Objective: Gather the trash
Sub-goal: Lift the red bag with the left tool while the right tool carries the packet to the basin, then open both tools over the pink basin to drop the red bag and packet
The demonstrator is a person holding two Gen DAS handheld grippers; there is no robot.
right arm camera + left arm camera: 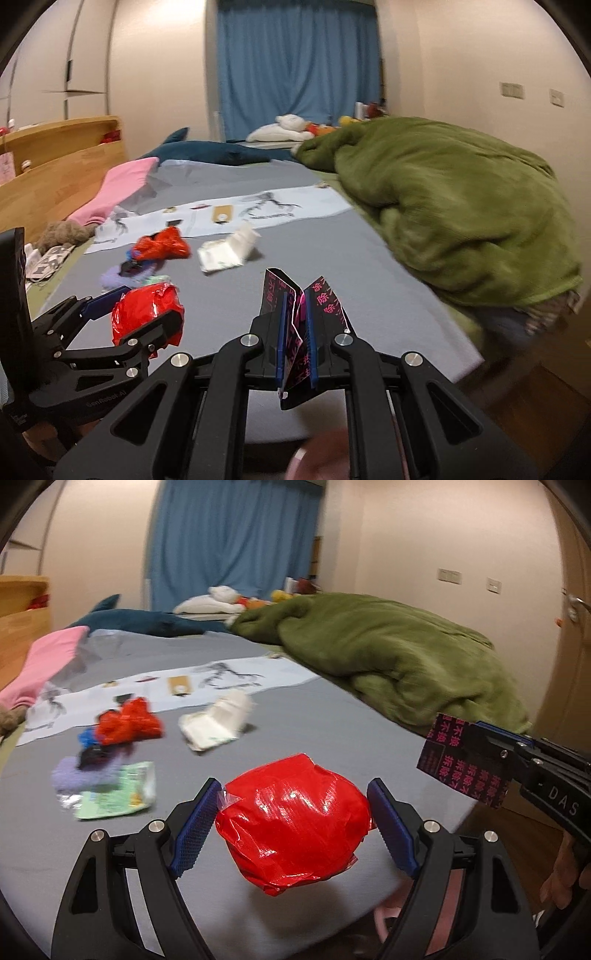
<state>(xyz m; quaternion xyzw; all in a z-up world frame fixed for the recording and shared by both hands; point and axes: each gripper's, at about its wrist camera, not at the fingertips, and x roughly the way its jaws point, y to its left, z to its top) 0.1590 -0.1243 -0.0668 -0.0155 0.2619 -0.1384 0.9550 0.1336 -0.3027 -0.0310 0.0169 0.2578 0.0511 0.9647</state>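
My left gripper (pixel 293 794) is shut on a crumpled red plastic bundle (pixel 291 823), which fills the gap between the blue pads and hangs above the grey bed (pixel 332 720). My right gripper (pixel 297 306) is shut on a folded black wrapper with pink characters (pixel 327 295). The left wrist view shows that wrapper (pixel 458 760) at the right. In the right wrist view the left gripper (pixel 147 306) and its red bundle (pixel 147 314) are at the lower left. More litter lies on the bed: a red wrapper (pixel 129 720), a white packet (pixel 214 725) and a green packet (pixel 114 794).
A bulky green blanket (pixel 388 653) covers the bed's right side. A pale printed sheet (pixel 166 690), a pink cloth (pixel 40 668) and a blue plush (pixel 147 622) lie farther back. A wooden headboard (pixel 55 162) runs along the left. Blue curtains (pixel 295 66) hang behind.
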